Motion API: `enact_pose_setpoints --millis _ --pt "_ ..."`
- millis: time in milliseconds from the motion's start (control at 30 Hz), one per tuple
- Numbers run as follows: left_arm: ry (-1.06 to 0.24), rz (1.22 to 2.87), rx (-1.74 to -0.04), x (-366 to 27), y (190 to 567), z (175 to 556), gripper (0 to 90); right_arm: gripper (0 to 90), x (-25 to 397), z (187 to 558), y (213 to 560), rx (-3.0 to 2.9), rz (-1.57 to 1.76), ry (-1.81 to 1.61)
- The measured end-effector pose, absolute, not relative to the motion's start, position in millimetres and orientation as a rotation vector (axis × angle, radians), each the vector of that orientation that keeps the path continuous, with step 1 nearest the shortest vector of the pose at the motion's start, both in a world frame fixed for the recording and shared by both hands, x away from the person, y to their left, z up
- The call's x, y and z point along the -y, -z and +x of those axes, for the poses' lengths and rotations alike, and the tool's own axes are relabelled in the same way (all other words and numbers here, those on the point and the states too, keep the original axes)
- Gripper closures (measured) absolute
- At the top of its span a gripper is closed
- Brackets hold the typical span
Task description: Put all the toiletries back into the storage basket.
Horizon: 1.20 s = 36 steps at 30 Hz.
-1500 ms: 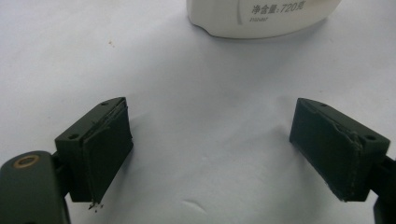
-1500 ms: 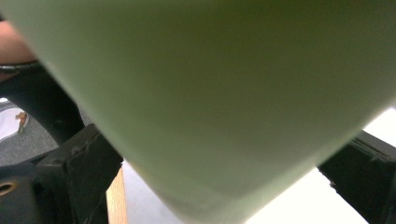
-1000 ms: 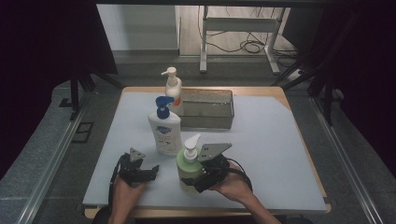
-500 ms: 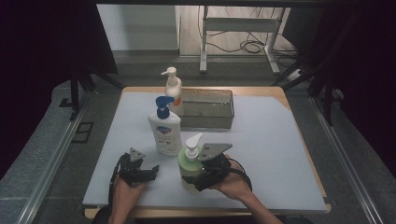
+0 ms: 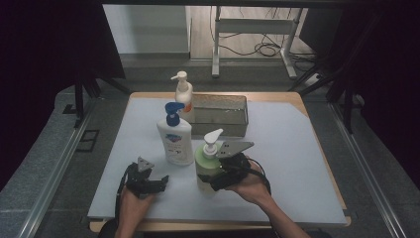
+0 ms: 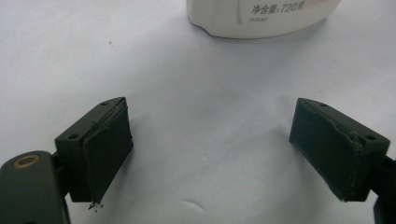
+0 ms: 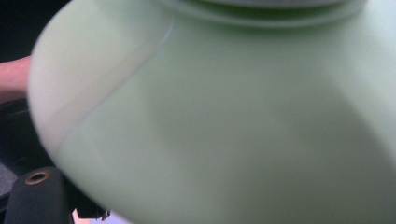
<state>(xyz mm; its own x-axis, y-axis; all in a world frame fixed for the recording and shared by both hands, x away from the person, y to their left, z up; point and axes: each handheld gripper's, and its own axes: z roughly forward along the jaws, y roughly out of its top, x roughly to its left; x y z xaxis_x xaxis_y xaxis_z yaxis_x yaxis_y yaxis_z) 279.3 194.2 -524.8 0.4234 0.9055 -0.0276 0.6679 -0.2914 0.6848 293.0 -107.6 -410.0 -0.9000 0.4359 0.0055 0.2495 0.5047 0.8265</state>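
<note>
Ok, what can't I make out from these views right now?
- Right claw closure: in the high view the green bottle hides its jaws; in the right gripper view the blurred bottle covers nearly everything.
- Whether the green bottle is lifted or standing on the table: its base is hidden by the claw.
- White bottle in the left gripper view: cut off by the top edge.
- Bin contents: too small to tell.

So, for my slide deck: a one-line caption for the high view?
Right gripper clasps a green pump bottle; left gripper rests open beside a white bottle.
</note>
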Motion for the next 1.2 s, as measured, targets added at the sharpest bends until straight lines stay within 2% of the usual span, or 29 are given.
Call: enact_pose_setpoints --millis 1200 --pt "-0.495 2.052 -1.324 -194 525 279 12.3 12.3 109 368 370 -2.357 0.747 -1.277"
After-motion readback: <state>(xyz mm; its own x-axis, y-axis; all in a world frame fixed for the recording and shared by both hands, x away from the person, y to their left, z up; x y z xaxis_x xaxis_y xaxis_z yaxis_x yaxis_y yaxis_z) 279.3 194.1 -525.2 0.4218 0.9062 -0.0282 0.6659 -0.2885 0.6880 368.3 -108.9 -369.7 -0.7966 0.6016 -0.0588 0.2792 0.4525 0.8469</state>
